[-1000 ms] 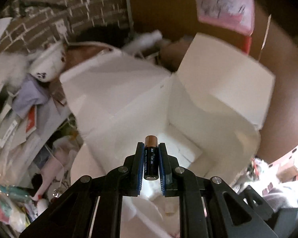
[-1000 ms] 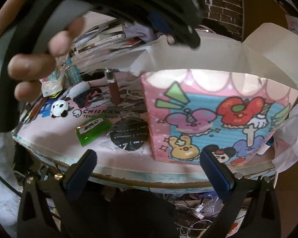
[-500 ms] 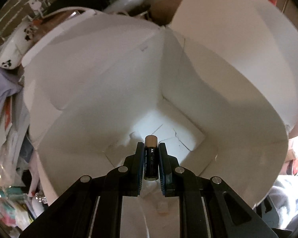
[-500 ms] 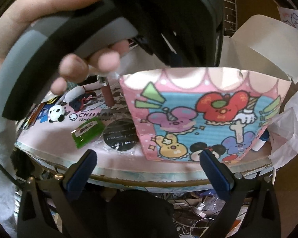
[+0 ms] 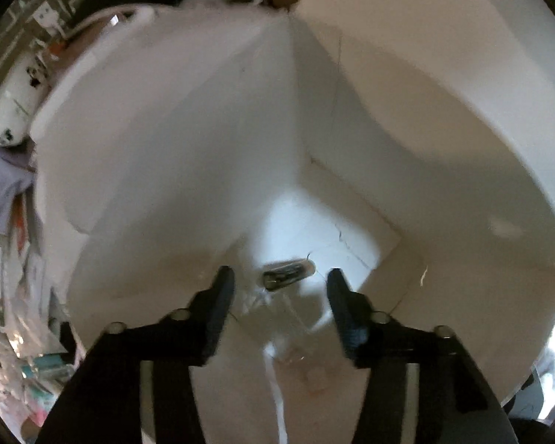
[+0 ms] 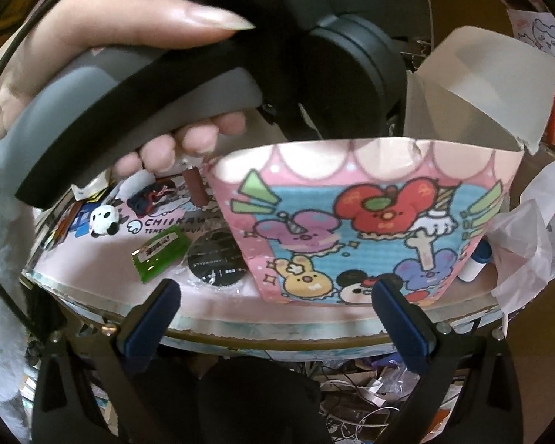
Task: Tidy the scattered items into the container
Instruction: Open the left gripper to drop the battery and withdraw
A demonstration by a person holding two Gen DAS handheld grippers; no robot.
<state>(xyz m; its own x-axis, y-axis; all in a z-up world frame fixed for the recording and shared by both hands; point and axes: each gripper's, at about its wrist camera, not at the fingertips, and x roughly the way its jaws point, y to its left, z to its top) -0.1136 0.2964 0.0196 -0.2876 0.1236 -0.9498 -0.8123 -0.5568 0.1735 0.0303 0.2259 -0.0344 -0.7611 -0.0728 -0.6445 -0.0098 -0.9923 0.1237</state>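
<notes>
A: How do the jaws stand?
B: The left gripper (image 5: 280, 285) is spread wide, holding nothing; one battery (image 5: 288, 273) lies blurred on the white floor of the box (image 5: 188, 140), between and beyond the fingers, walls rising close all round.
A: The right?
B: The right gripper (image 6: 273, 314) is wide apart too, empty — near the table edge (image 6: 240, 333), facing the box's cartoon side. Left of the box: one green packet (image 6: 161, 255), one black disc (image 6: 218, 259), one panda figure (image 6: 103, 220), with open tabletop between them.
</notes>
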